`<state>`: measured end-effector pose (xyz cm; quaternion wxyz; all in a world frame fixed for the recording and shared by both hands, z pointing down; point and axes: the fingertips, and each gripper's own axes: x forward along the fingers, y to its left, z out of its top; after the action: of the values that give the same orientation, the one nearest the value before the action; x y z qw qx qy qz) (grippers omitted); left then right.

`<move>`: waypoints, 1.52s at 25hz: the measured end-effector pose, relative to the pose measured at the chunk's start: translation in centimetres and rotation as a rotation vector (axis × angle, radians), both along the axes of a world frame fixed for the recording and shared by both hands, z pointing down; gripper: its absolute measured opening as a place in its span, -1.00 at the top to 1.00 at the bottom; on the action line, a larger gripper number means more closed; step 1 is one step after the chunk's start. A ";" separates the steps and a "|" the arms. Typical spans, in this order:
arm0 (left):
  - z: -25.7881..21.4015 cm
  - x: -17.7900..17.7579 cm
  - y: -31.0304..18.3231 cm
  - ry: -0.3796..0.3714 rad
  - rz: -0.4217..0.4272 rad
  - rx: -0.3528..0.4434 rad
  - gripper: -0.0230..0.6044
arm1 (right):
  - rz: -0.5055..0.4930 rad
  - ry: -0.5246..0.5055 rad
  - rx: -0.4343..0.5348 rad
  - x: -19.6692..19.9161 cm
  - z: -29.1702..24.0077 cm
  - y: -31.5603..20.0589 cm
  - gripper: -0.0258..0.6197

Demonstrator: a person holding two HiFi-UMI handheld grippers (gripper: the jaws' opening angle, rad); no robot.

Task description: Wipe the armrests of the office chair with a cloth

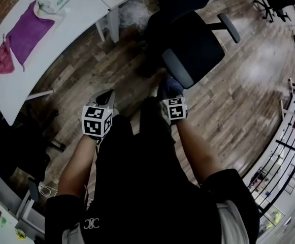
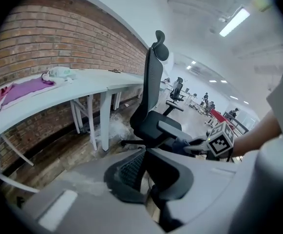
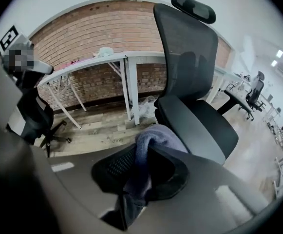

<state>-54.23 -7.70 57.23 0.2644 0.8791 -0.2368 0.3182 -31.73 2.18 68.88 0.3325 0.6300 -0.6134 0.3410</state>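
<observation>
Floor: brown wood-plank floor (image 1: 86, 70), under the desk and the chair.
Desk: long white desk (image 1: 81, 9) on white legs, along a red brick wall (image 2: 58, 38); stands just beside the chair.
Chair: black office chair (image 1: 198, 39) with mesh back and headrest, seat facing the person; upright, close in front of both tongs.
Armrests: two padded grey armrests, one each side of the seat; the nearer one (image 1: 177, 67) just ahead of the right tongs, the farther one (image 1: 229, 27) well apart from both tongs.
Spare cloths: flat purple cloth (image 1: 28, 32) and crumpled pink cloth (image 1: 2, 62), touching each other on the desk top.
Packet: white soft packet (image 1: 53, 0) on the desk, at the far end of the purple cloth.
Left tongs (image 2: 143, 172): pressed together with nothing between them; held low beside the right tongs, pointing toward the chair, clear of it.
Right tongs (image 3: 141, 165): pinching the wiping cloth, aimed at the seat edge.
Wiping cloth: bunched blue-grey cloth (image 3: 153, 138), bulging out ahead of the right tongs at the front end of the nearer armrest; actual contact with the pad not certain.
</observation>
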 end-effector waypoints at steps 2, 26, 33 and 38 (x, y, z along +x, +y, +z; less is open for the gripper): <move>0.5 -1.2 -0.2 0.003 -0.023 -0.008 0.91 | 0.037 0.028 0.042 -0.5 0.0 -0.1 0.71; 10.6 -9.4 5.6 -0.140 -0.102 -0.184 0.91 | 0.607 0.253 0.319 6.1 6.5 -10.2 0.71; 11.8 -10.6 6.7 -0.176 -0.116 -0.214 0.91 | 0.547 0.257 0.262 6.4 10.4 -13.7 0.71; 12.9 -11.0 7.7 -0.183 -0.135 -0.239 0.91 | 0.534 0.237 0.197 5.7 14.1 -15.1 0.71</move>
<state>-65.23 0.04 70.11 0.3653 0.7908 -0.2789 0.4042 -25.98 -12.94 82.99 0.2379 0.8334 -0.4133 0.2795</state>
